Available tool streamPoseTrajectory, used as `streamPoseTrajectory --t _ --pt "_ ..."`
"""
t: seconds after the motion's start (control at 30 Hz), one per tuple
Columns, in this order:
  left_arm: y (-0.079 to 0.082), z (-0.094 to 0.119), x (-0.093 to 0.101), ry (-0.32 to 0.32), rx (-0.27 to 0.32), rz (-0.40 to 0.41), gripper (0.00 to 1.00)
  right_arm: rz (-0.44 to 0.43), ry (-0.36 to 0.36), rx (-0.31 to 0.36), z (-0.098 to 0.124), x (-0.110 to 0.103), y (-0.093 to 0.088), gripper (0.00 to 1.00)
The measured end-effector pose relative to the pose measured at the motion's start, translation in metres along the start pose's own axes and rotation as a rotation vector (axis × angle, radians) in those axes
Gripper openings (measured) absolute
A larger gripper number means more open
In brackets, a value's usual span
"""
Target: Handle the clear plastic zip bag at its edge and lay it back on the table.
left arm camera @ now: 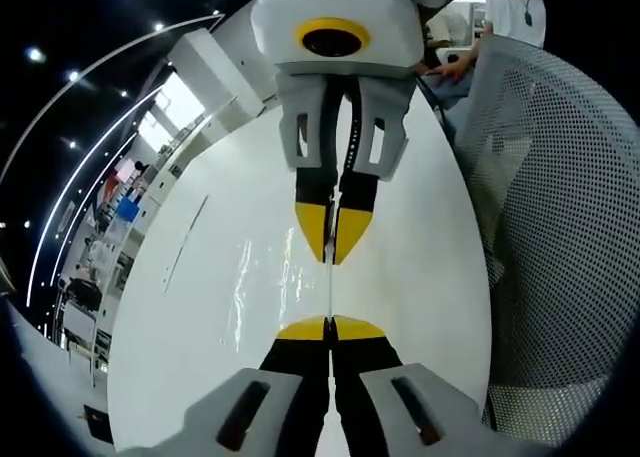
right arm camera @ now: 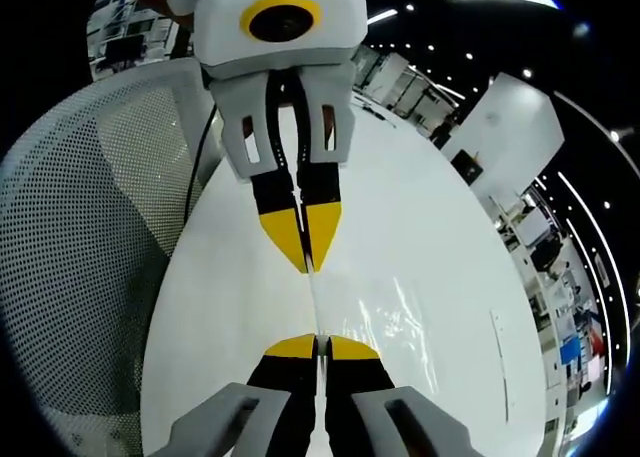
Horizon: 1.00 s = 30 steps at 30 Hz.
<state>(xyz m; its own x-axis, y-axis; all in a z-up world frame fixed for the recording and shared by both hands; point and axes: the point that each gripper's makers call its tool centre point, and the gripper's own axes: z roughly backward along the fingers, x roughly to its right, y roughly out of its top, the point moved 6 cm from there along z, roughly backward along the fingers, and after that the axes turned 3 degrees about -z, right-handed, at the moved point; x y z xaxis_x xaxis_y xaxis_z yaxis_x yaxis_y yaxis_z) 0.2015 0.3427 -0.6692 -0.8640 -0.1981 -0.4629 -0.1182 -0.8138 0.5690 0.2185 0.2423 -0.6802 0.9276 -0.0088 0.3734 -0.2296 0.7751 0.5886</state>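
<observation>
The left tongs are pressed together on one edge of the clear plastic zip bag. Straight ahead, the right tongs are likewise clamped on the opposite edge. The bag hangs stretched between both tips, above the white surface. A mesh chair stands beside the surface.

Open white table lay beyond my bag; a mesh chair back crowded the near side beside my grippers.
</observation>
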Motion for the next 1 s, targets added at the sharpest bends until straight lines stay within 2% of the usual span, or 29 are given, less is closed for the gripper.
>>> streamPoseTrajectory --t 1.0 --pt "-0.007 0.009 0.0 0.016 -0.009 0.012 0.0 -0.021 -0.013 -0.023 0.007 0.004 -0.017 0.0"
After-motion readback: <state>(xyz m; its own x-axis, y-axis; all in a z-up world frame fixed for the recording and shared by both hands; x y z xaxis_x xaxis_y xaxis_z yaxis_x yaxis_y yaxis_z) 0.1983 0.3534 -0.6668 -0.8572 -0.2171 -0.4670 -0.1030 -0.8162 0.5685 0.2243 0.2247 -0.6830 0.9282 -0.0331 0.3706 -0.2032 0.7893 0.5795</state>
